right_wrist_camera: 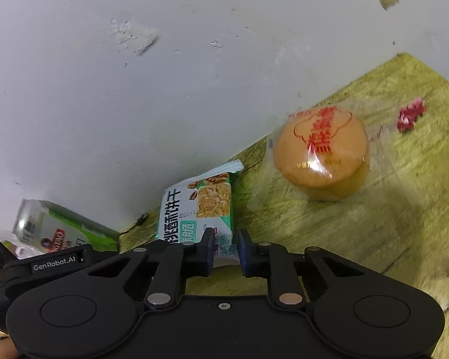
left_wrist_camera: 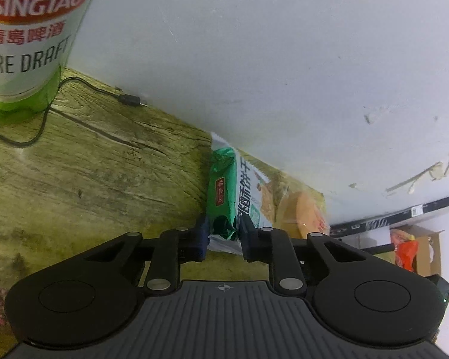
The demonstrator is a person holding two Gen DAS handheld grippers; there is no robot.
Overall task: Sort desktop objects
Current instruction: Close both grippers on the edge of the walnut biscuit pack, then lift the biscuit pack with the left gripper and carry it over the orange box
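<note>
Here the left gripper has its two blue-padded fingers drawn in narrow on the near end of a green snack packet, which stands between the pads and reaches away from them toward the wall. Touching the far side of that packet, to the right of the fingers, lies the white biscuit packet with green print and a photo of nut biscuits. Further right of it sits the round cake in clear wrap, blurred at the table's edge. Ahead and well to the left of this gripper, a green and white beer can stands upright on the wood-grain table, with a thin black cable running past its foot along the wall. Beyond the table's right edge are a cardboard box and a long dark box.

The right gripper is pinched narrow on the near corner of the same white biscuit packet; the packet's edge sits between the pads and its body lies ahead and slightly left of them. Ahead and to the right, apart from the packet, the round cake in clear wrap rests on the table near the wall, red characters on its top. Further right is a small red mark on the table. Left of this gripper, the other gripper's black body shows low in the view, and behind it the beer can appears tilted by the lens.
</note>
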